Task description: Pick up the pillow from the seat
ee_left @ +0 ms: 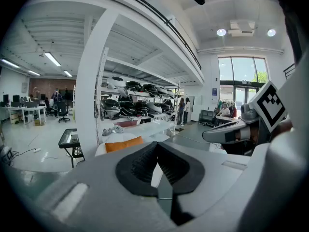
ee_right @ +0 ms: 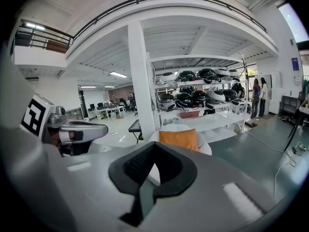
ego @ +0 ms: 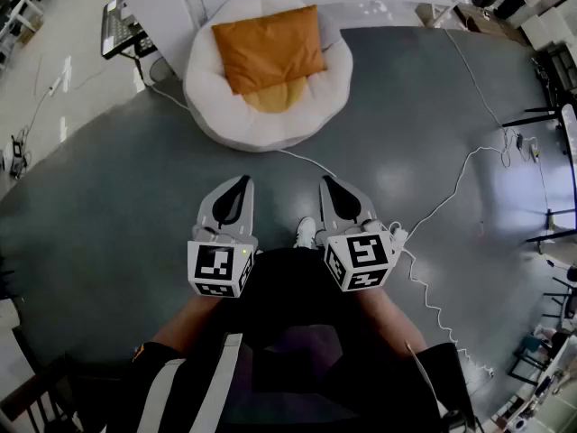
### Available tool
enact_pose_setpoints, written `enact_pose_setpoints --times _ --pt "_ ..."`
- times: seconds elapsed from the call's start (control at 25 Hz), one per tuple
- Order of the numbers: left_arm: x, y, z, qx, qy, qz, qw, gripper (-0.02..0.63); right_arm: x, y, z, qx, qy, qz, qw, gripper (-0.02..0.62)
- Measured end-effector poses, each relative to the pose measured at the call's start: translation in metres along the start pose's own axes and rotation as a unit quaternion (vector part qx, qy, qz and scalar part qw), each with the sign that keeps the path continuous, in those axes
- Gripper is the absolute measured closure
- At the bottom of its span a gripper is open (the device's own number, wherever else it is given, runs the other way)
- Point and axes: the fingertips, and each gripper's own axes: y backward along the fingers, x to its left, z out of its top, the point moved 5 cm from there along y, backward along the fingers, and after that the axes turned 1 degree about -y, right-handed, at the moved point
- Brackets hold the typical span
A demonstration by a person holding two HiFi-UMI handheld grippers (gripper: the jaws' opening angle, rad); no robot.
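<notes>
1. Left gripper point(ego: 241, 182): the jaws are closed tip to tip with nothing held. In its own view the dark pads meet, and only the background shows past them.
2. Right gripper point(ego: 327, 181): the jaws are likewise fully together and empty.
3. Both grippers are held low in front of the person, side by side and apart from each other. Their tips point forward towards the seat point(ego: 206, 97), and the marker cubes sit at the rear ends, nearest the person's body.
4. Pillow point(ego: 269, 48): orange and roughly square, lying on the seat. It is well ahead of both sets of tips, roughly on the line midway between the two grippers. Neither gripper touches it.
5. The seat is round and white with a puffy rim, and it rests on the dark floor. A yellow cushion point(ego: 275, 97) shows under the pillow's edge on the side facing the grippers.
6. In the left gripper view the pillow sits just left of the jaw tips. In the right gripper view it sits just right of them.
7. Keyboard stand point(ego: 122, 27): ahead and left of the left gripper, near the seat.
8. White cable point(ego: 451, 188): it trails over the floor from the seat, ahead of the right gripper and off to its right.
9. White shoe point(ego: 306, 233): on the floor between the two grippers.
</notes>
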Motion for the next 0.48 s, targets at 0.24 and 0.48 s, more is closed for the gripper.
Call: enact_pose_setpoints --times 0.24,0.48 --pt "-0.008 -0.001 0.004 -0.004 -0.001 0.002 1.0 0.6 -0.007 0.005 0.003 -0.004 -0.001 0.002 1.0 0.595" --pt "-0.02 -0.01 0.008 -0.007 0.0 0.01 0.9999 0.6 -0.025 0.006 0.002 -0.001 -0.01 0.007 1.0 0.594"
